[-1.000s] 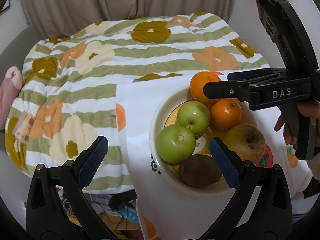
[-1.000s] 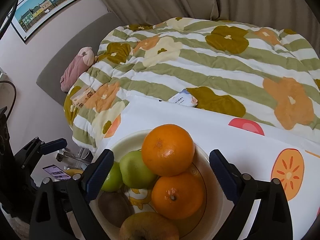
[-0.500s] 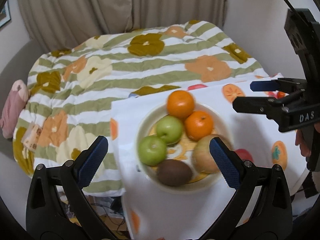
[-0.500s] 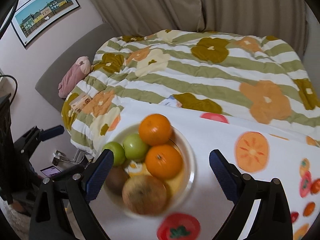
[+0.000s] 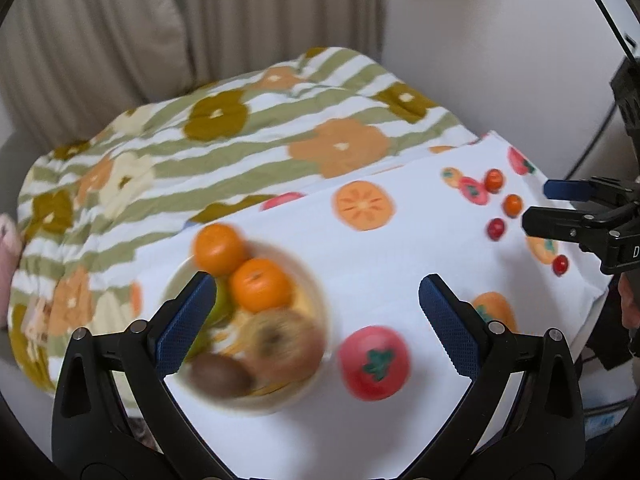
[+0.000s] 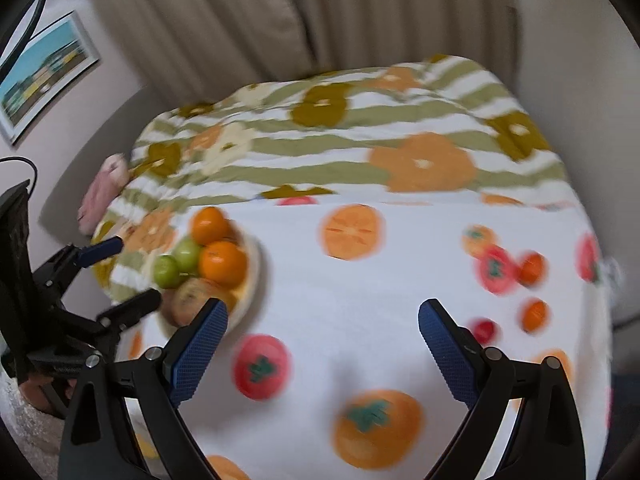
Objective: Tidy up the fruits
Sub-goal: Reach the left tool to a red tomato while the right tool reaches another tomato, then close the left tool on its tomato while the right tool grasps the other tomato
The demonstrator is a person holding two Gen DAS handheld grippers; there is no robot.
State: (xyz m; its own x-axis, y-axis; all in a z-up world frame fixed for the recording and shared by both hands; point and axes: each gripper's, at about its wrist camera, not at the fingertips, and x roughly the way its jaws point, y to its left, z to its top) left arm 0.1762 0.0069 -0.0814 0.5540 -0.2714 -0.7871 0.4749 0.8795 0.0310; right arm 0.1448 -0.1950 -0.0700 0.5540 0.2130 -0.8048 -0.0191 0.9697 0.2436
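Note:
A cream bowl (image 5: 316, 312) (image 6: 252, 276) on the left of a white fruit-print tablecloth (image 5: 360, 264) holds two oranges (image 5: 260, 284), green apples (image 6: 176, 260), a brown pear (image 5: 280, 340) and a kiwi (image 5: 220, 374). Several small red and orange fruits (image 5: 512, 205) (image 6: 534, 314) lie loose at the right side of the cloth. My left gripper (image 5: 316, 320) is open and empty, above the bowl's right side. My right gripper (image 6: 322, 340) is open and empty over the middle of the cloth, and also shows in the left wrist view (image 5: 540, 208).
A bed with a green-striped flower quilt (image 5: 240, 140) lies behind the table. A pink soft toy (image 6: 100, 192) sits at the bed's left edge. Curtains and a wall stand behind. The tablecloth's right edge (image 5: 592, 292) drops off near the small fruits.
Both grippers have pulled back and swung right, away from the bowl. The bowl now sits at the left of both views and the small loose fruits have come into sight. Both stay open.

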